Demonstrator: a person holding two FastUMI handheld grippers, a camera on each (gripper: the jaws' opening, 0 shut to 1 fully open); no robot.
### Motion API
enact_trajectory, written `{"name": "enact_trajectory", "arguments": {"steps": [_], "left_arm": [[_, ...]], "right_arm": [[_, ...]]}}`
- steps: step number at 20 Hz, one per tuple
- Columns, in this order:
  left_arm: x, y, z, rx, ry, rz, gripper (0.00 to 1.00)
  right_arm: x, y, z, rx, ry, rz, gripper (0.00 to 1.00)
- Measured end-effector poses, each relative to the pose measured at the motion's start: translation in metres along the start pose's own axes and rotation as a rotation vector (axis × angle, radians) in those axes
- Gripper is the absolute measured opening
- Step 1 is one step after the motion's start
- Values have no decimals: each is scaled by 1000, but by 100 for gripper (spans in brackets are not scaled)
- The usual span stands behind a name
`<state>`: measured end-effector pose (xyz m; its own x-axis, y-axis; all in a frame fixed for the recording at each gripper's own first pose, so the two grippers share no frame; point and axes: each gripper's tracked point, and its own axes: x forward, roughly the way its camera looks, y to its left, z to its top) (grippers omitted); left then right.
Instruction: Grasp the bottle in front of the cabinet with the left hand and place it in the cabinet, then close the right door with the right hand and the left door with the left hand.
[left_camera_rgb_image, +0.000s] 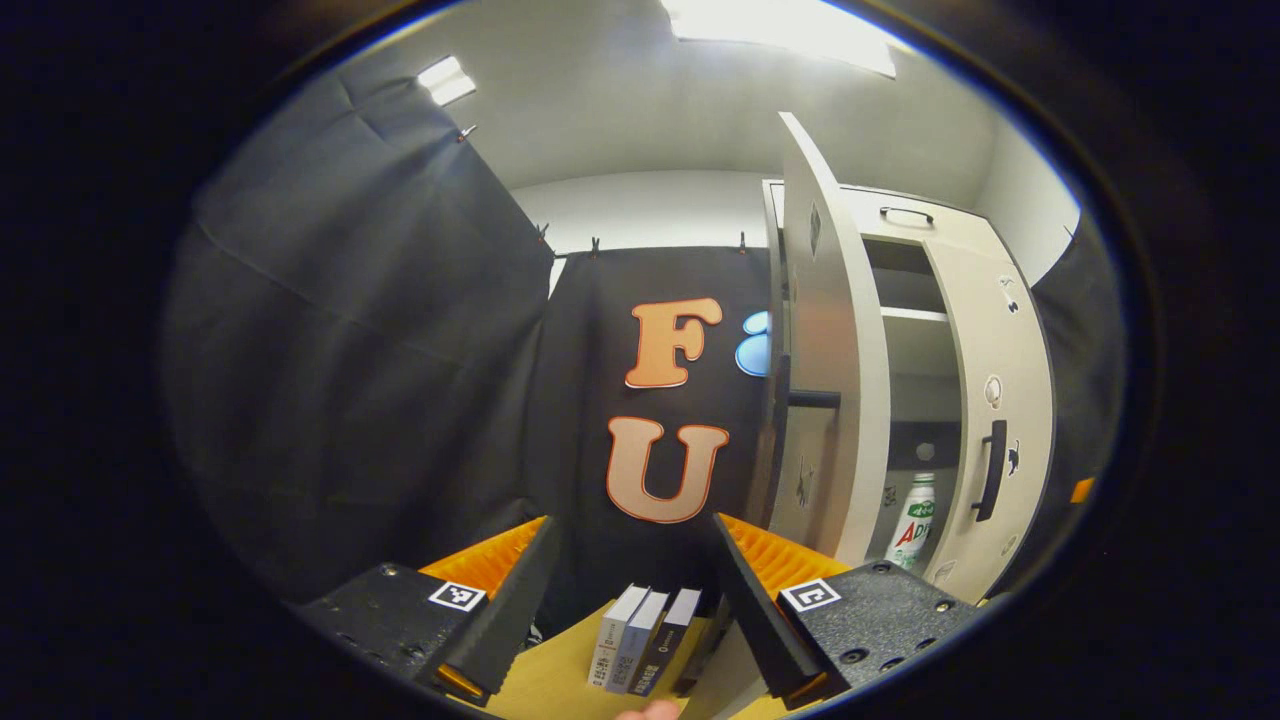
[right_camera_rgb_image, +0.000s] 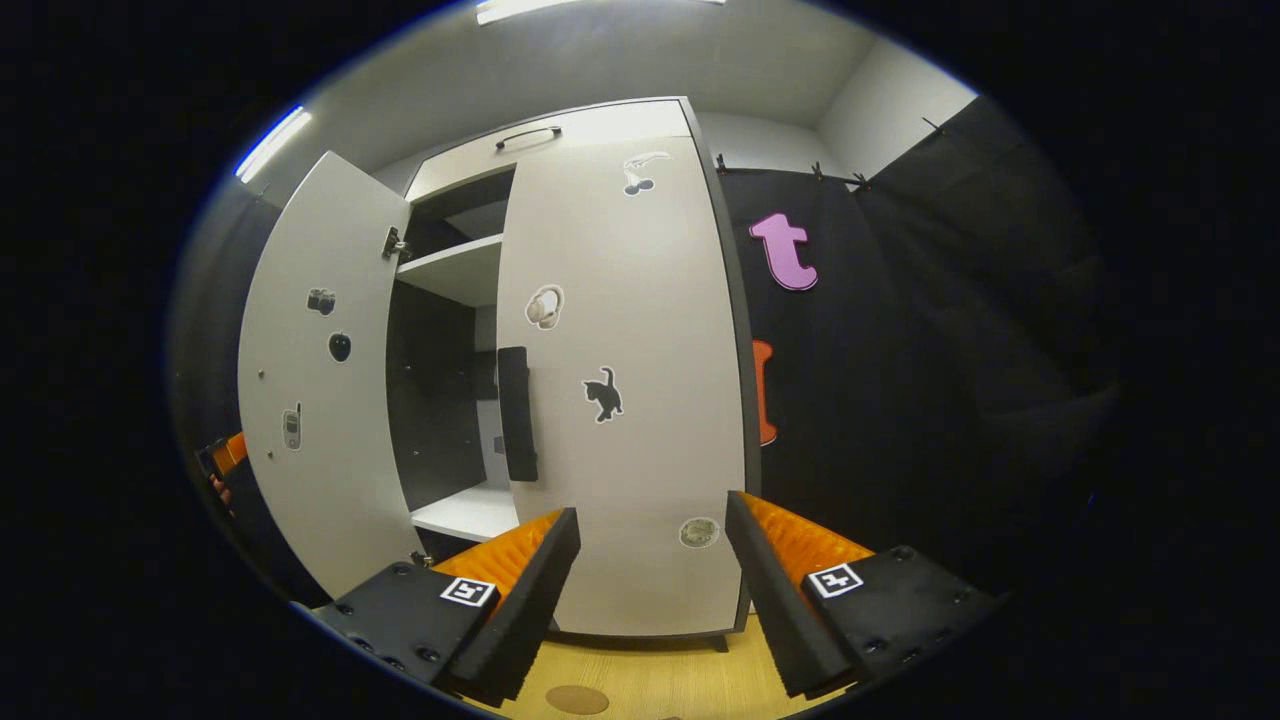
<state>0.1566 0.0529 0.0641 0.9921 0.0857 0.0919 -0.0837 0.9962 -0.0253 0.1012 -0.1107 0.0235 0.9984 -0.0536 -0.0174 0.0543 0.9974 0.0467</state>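
The white cabinet (left_camera_rgb_image: 900, 225) stands to the right in the left gripper view. Its left door (left_camera_rgb_image: 835, 400) stands wide open and edge-on to me. Its right door (left_camera_rgb_image: 1005, 400), with a black handle (left_camera_rgb_image: 990, 470), looks shut or nearly so. A white bottle (left_camera_rgb_image: 912, 522) with a green cap stands upright inside, on the bottom shelf, seen through the gap. My left gripper (left_camera_rgb_image: 634, 520) is open and holds nothing, left of the cabinet. My right gripper (right_camera_rgb_image: 653, 505) is open and empty, close in front of the right door (right_camera_rgb_image: 620, 380), right of its handle (right_camera_rgb_image: 515, 415). The left door (right_camera_rgb_image: 320, 400) swings out to the left.
Three books (left_camera_rgb_image: 642, 650) stand on the wooden tabletop (left_camera_rgb_image: 550, 690) below my left gripper. Black cloth walls hang behind and beside the cabinet. Shelves (right_camera_rgb_image: 455, 270) show inside the open half. A round mark (right_camera_rgb_image: 577, 699) lies on the wood in front of the cabinet.
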Motion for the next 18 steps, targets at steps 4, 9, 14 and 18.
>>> {"name": "enact_trajectory", "arguments": {"steps": [4, 9, 14, 18], "left_arm": [[-10, -33, 0, -3, 12, -71, 92], [-18, -83, -4, -8, 18, -161, 93], [-15, -127, -13, -34, 34, -245, 96], [-9, -158, -13, -46, 34, -312, 94]], "right_arm": [[-4, -16, -5, 3, 12, -9, 97], [-12, -32, -1, -18, 7, -17, 97], [-21, -50, 4, -20, 2, -43, 97], [-30, -66, 7, -15, -2, -83, 97]]}}
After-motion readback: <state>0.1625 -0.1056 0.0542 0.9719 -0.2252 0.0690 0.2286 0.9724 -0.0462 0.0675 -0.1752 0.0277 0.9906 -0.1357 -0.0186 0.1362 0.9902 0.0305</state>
